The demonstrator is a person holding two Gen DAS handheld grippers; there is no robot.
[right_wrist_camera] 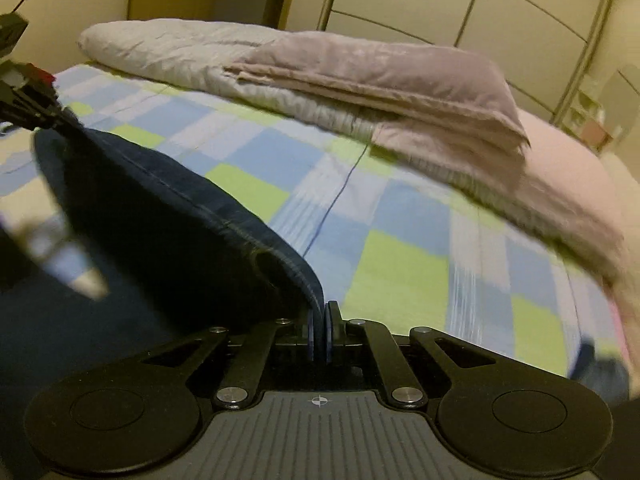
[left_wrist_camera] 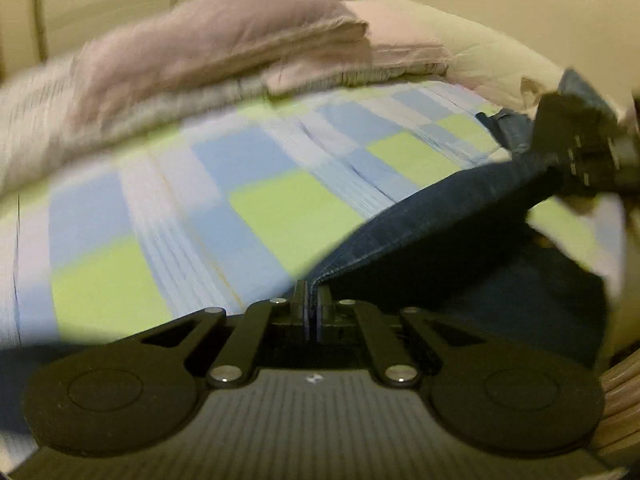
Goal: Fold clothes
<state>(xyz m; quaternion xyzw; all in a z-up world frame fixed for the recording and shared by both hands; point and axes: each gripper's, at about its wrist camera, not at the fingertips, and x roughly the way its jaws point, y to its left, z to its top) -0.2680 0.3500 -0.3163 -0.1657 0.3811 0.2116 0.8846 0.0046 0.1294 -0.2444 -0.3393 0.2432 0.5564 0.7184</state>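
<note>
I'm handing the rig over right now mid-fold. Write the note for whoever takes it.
Left tongs: shut on the dark blue garment, at its edge.
Right tongs: shut on the same garment's edge.
The hem hangs stretched between the two, lifted off the checked bedsheet. A folded quilt pile lies further back on the bed.
Done: both ends gripped and raised.
Left: lay it down folded, smooth it, release. No finished fold shows yet.

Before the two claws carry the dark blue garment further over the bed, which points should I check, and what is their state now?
1. Left claw shut on the dark blue garment edge: ok.
2. Right claw shut on the same edge: ok.
3. Edge stretched between both claws: ok.
4. Checked bedsheet ahead free of other things: ok.
5. Folded blankets apart from the garment: ok.
6. Lower part of the garment hanging free: cannot tell.
</note>
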